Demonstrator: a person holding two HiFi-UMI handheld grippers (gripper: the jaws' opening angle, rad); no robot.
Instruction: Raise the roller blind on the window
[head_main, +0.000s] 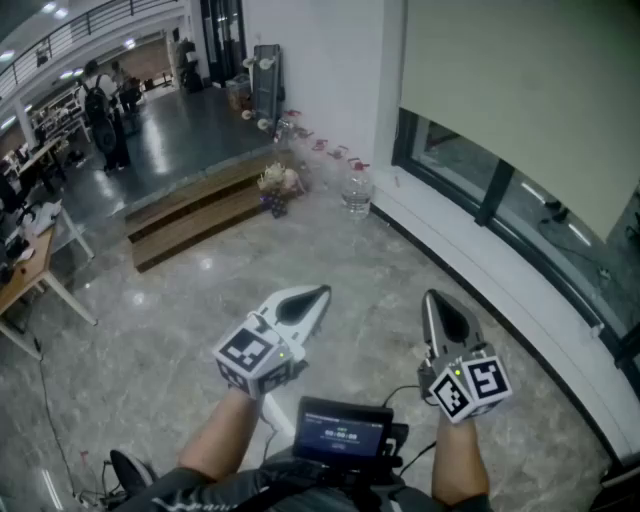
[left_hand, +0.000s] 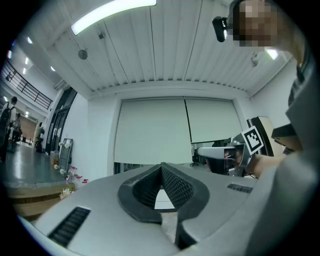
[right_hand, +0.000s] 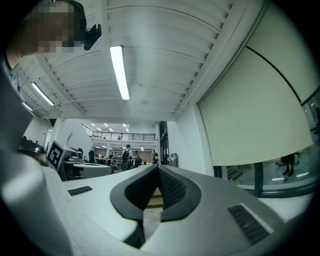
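Pointing toward twelve o'clock, the left gripper and right gripper hold their jaws pressed together on nothing; at two o'clock the roller blind covers most of the window, its top cut off.

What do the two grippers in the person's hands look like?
The left gripper and right gripper have smooth pale grey shells with black ribbed pads. Each carries a cube with black-and-white square markers and a small green light.
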